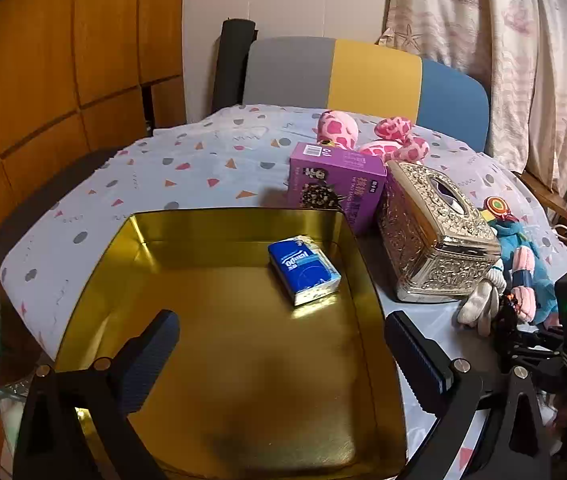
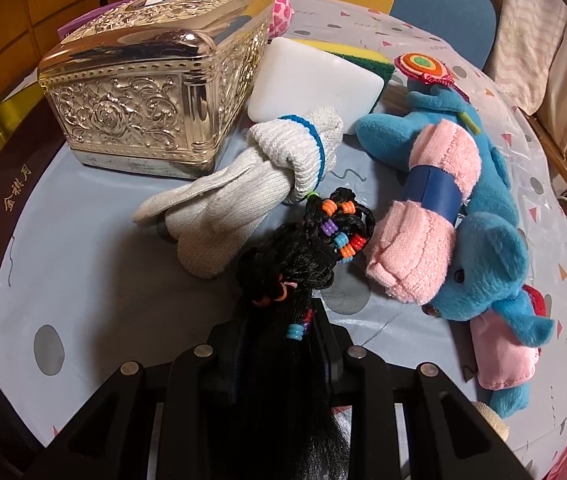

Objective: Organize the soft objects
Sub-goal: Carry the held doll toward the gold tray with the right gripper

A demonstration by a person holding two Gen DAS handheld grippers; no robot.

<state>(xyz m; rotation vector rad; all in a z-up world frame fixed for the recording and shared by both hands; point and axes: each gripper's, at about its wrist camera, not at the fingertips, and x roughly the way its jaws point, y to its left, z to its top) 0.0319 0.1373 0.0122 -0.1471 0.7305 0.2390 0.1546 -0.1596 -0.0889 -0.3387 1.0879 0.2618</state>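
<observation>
Left gripper (image 1: 283,344) jaws wide, empty over gold tin (image 1: 243,360), right gripper (image 2: 279,344) jaws apparently clamping beaded hairpiece (image 2: 307,256)

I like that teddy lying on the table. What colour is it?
Blue, the teddy, with a pink towel roll on it. The right wrist view shows it best.

Warm, dimmish indoor light; glare on the gold tin (image 1: 171,252) and embossed tissue box (image 2: 155,92); fisheye-bent, black-vignetted edges; corners perhaps slightly soft.
</observation>
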